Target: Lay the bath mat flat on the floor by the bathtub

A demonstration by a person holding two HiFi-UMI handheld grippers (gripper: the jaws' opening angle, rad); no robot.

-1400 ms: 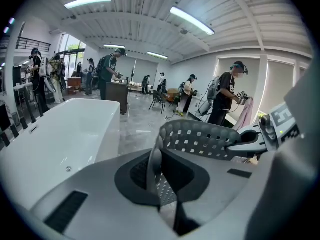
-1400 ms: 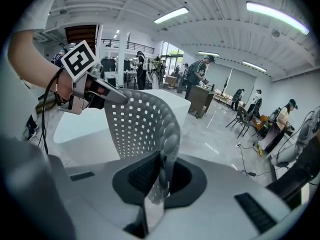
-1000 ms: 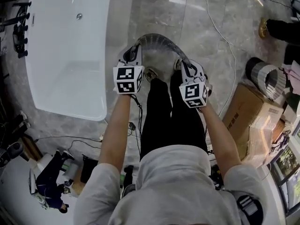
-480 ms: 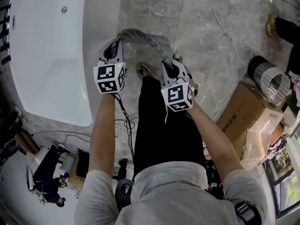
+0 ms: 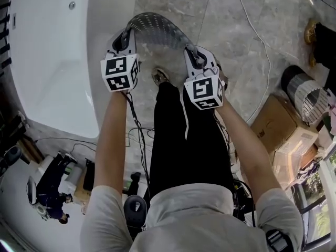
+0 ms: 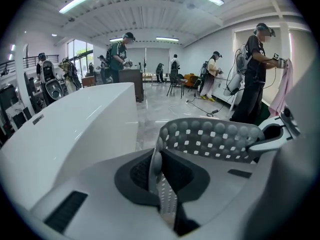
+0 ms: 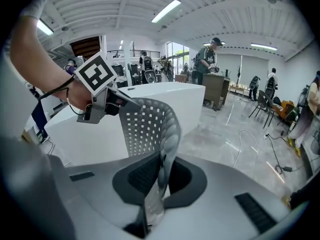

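The white bathtub [image 5: 58, 62] fills our left, with the grey stone floor [image 5: 236, 62] ahead and to the right. We hold the perforated grey bath mat [image 5: 155, 28] off the floor, arched beside the tub. Its long axis runs from the left tool [image 5: 125, 38] to the right tool [image 5: 191, 56]. Each tool pinches one end tight. The floor strip lies below both tools, so we judge both ends should go down together.

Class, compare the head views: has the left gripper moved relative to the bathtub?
Yes: the left gripper shifted left toward the bathtub, now overlapping its rim instead of sitting clear of it.
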